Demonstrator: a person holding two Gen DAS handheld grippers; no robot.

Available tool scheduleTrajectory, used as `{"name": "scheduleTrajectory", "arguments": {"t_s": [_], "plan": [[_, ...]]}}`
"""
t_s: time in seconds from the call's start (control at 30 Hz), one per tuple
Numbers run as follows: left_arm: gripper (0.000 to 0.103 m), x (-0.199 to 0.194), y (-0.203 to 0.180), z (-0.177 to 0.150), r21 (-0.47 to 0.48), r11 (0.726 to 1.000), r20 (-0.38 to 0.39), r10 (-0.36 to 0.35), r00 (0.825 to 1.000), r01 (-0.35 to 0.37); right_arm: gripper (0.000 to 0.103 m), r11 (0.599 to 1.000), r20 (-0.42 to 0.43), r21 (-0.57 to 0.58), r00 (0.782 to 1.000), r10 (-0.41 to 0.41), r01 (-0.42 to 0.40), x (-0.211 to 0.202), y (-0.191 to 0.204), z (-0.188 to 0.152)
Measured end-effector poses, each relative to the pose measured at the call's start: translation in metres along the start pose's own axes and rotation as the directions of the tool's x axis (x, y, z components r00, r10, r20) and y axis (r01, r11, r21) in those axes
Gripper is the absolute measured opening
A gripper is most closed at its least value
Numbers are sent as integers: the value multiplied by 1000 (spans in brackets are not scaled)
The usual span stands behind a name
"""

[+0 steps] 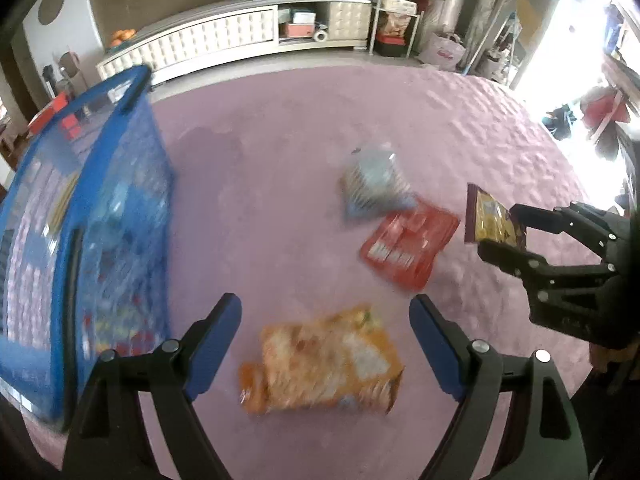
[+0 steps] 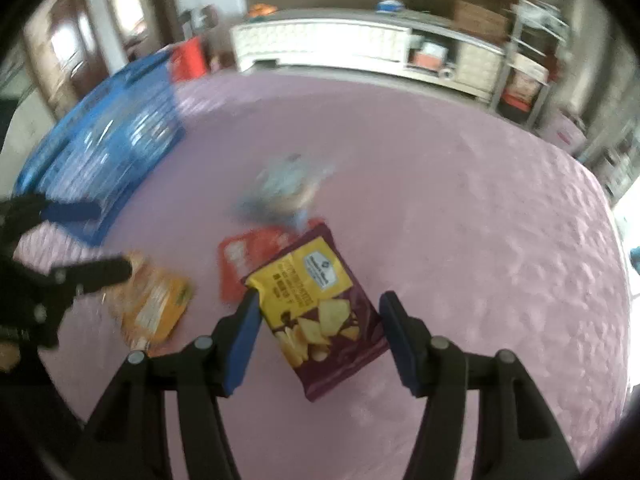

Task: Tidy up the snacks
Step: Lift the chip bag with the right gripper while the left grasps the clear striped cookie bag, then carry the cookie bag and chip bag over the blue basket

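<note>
**Chip bag lifted, three snacks left on cloth**

Left wrist view: left gripper (image 1: 324,344) spread wide, nothing between jaws, above orange bag (image 1: 320,364) on pink cloth (image 1: 280,140). Red packet (image 1: 408,246) and clear bag (image 1: 372,184) beyond; blue basket (image 1: 100,208) at left.

Right wrist view: right gripper (image 2: 316,340) clamped across purple-and-yellow chip bag (image 2: 320,312), clear of cloth. Likely light, soft, slippery, contents fragile; best pinched gently across the middle or by the sealed edge.

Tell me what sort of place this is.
Probably a lived-in room at home: a pink quilted cover, apparently on a bed, a long white cabinet along the wall, and cluttered wire shelves.
</note>
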State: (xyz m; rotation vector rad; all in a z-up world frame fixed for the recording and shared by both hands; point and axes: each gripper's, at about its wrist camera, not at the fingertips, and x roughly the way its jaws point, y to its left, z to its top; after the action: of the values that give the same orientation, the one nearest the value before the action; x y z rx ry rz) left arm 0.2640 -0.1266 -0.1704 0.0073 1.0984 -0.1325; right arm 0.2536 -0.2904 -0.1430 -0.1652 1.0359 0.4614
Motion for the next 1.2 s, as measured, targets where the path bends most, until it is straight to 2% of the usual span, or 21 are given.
{"name": "scheduleTrajectory", "arguments": {"t_s": [0.2,0.37,0.6,0.73,0.8,0.9,0.97,1.07,1.1,1.2], "plan": [[84,30,-13,39,-18,1000,-30,-12,999,12,64,993,54,109,997,-53,47,4,-23,31],[84,53,-24,64,-9,1000,-41,-5,999,5,64,987,91,138,991,-96,83,13,-32,37],[84,91,-40,90,10,1000,-69,6,998,-5,64,976,53,174,988,-144,133,23,-54,31],[84,111,-50,99,24,1000,-88,23,996,-21,64,971,57,171,982,-178,166,22,-57,31],[70,121,-54,99,36,999,-120,26,992,-22,64,972,56,161,982,-183,172,22,-57,31],[57,127,-52,98,22,999,-126,40,991,-38,64,972,43,172,984,-172,162,23,-60,31],[52,125,-53,99,24,999,-116,39,993,-37,64,969,32,191,986,-163,153,24,-64,30],[52,116,-55,93,40,999,-93,-5,996,9,64,969,42,190,984,-171,160,19,-63,30],[51,112,-53,91,43,999,-85,3,996,1,64,970,48,189,986,-161,150,17,-62,30],[51,92,-45,84,8,1000,-60,-6,998,7,64,974,64,197,990,-128,113,7,-54,25]]}}
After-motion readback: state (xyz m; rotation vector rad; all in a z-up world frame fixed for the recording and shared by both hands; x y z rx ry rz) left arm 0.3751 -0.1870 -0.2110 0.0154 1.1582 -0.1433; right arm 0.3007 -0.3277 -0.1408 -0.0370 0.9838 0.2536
